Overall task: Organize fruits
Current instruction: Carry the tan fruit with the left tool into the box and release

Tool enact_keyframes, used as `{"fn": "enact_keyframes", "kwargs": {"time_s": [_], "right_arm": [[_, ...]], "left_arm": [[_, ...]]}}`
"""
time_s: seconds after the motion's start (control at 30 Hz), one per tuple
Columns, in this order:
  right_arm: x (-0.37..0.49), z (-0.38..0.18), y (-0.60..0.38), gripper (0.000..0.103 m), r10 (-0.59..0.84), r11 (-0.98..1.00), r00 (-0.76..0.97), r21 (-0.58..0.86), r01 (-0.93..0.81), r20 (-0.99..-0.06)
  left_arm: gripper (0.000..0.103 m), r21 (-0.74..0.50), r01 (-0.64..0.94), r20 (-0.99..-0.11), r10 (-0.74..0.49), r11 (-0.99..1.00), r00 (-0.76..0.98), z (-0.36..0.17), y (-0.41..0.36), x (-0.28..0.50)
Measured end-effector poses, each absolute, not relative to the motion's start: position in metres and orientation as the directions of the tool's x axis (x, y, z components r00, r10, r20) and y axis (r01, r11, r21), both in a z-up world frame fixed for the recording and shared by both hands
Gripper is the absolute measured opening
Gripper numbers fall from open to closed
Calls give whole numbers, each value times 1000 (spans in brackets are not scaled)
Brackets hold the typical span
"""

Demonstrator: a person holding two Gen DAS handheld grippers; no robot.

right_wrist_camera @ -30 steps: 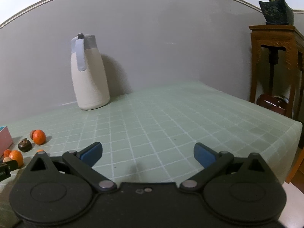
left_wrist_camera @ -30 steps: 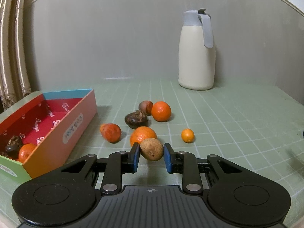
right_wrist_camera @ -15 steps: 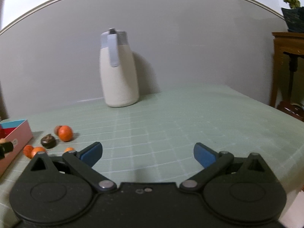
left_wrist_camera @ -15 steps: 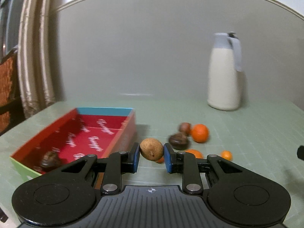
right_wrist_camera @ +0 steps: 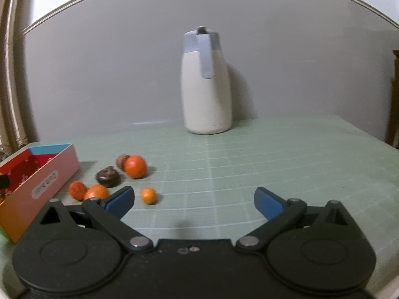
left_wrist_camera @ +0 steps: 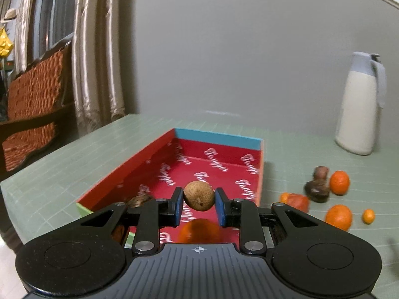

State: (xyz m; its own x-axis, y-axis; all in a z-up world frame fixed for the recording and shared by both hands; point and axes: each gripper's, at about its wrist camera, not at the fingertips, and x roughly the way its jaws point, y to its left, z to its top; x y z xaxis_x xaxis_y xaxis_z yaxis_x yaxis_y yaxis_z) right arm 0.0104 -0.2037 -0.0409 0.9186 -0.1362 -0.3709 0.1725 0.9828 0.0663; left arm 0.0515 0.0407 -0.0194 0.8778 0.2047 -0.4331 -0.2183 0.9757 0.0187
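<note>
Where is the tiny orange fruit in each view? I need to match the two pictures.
Left wrist: the tiny orange fruit lies on the table at the far right, beside a bigger orange.
Right wrist: it lies left of centre, just past the gripper's left fingertip.
Shared landmark: the white jug.

A plain grey wall (right_wrist_camera: 124, 62) with a pale moulding rises behind the pale green gridded tabletop (right_wrist_camera: 274, 162). At the left hang shiny beige curtains (left_wrist_camera: 97, 62) beside what looks like a window (left_wrist_camera: 53, 17), with an orange woven-backed wooden bench (left_wrist_camera: 32, 104) below
</note>
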Motion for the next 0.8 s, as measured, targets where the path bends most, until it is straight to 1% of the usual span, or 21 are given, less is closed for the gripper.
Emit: {"fn": "enact_keyframes", "kwargs": {"time_s": [0.4, 0.7, 0.8], "right_arm": [[22, -45, -178, 103, -71, 993, 924, 61, 101, -375], [28, -46, -170, 103, -46, 994, 925, 76, 81, -377], [31, -46, -166, 103, -35, 994, 925, 81, 71, -379]], "left_arm": [[27, 12, -260, -500, 231, 965, 834, -28, 62, 59], [28, 31, -251, -513, 231, 967, 826, -30, 66, 62], [28, 14, -250, -517, 221, 968, 827, -29, 70, 62]]}}
